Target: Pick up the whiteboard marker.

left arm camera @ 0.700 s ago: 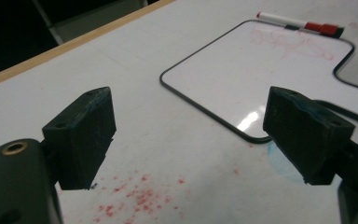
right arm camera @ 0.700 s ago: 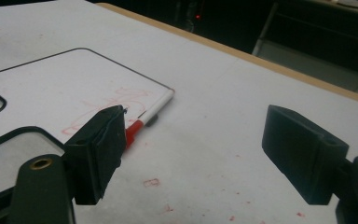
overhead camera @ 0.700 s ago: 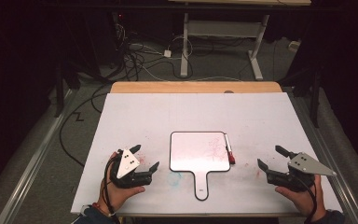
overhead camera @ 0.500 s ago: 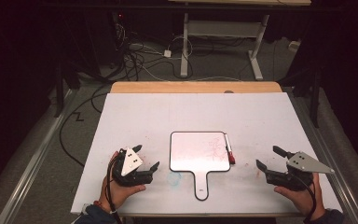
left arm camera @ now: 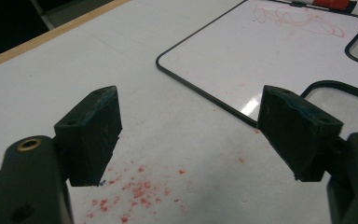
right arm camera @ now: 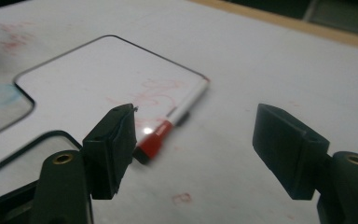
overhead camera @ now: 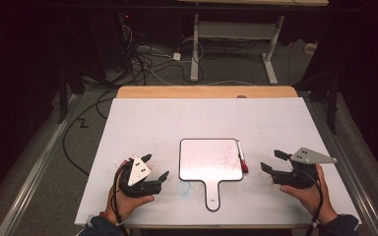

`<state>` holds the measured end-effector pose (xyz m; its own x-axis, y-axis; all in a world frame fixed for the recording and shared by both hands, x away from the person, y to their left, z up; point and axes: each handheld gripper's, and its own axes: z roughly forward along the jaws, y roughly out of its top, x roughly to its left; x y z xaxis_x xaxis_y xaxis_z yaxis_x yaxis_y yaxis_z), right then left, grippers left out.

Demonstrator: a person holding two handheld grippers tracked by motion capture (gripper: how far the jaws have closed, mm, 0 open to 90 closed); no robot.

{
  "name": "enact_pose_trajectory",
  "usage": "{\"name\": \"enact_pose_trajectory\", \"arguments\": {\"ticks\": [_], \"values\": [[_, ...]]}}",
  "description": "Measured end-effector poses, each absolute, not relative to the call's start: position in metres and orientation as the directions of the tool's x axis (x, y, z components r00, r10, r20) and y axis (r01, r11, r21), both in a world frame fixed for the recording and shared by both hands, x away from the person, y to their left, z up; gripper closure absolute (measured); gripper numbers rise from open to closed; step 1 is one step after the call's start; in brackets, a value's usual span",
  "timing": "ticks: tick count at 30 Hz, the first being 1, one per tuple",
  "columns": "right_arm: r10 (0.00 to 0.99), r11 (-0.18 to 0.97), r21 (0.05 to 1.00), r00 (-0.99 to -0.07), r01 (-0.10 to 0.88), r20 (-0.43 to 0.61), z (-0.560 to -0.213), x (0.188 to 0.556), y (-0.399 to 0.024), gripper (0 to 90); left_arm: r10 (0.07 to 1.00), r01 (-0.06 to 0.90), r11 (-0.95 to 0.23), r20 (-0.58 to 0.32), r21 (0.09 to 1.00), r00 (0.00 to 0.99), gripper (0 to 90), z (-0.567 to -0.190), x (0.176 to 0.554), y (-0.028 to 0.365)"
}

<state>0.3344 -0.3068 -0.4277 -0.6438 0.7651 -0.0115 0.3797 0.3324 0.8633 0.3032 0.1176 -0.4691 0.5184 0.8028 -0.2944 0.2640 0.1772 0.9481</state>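
- Both pairs of jaws stand apart with nothing between them: left gripper (overhead camera: 156,167) near the bench's (overhead camera: 142,123) front-left corner, right gripper (overhead camera: 273,161) near its front-right.
- Between them, by the front edge, lies the whiteboard paddle (overhead camera: 209,160), red-scribbled.
- Its right edge carries the red-capped marker (overhead camera: 241,156).

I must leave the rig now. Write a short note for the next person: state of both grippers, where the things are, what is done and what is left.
Left gripper: open, holds nothing, low over the table, left of the whiteboard.
Right gripper: open, holds nothing, right of the board, fingers pointing at the marker.
Whiteboard: flat at the table's middle, handle toward the person, faint red scribbles on it.
Marker: lies along the board's right edge, red cap nearest the person.
Done: nothing grasped yet.
Left: probably to pick up the marker with the right gripper; left can steady the board.
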Motion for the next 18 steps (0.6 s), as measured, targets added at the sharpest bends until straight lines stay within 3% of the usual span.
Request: {"name": "enact_pose_trajectory", "arguments": {"ticks": [6,18], "values": [[0.735,0.38,0.812,-0.678,0.444,0.027,-0.426,0.368,-0.291,41.1,0.806,0.282,0.169,-0.297,0.944,0.511,18.9,-0.472,0.305,0.116],[0.755,0.402,0.704,-0.647,0.585,0.106,-0.448,0.426,-0.257,57.0,0.803,0.299,0.141,-0.286,0.944,0.523,19.2,-0.475,0.304,0.113]]}}
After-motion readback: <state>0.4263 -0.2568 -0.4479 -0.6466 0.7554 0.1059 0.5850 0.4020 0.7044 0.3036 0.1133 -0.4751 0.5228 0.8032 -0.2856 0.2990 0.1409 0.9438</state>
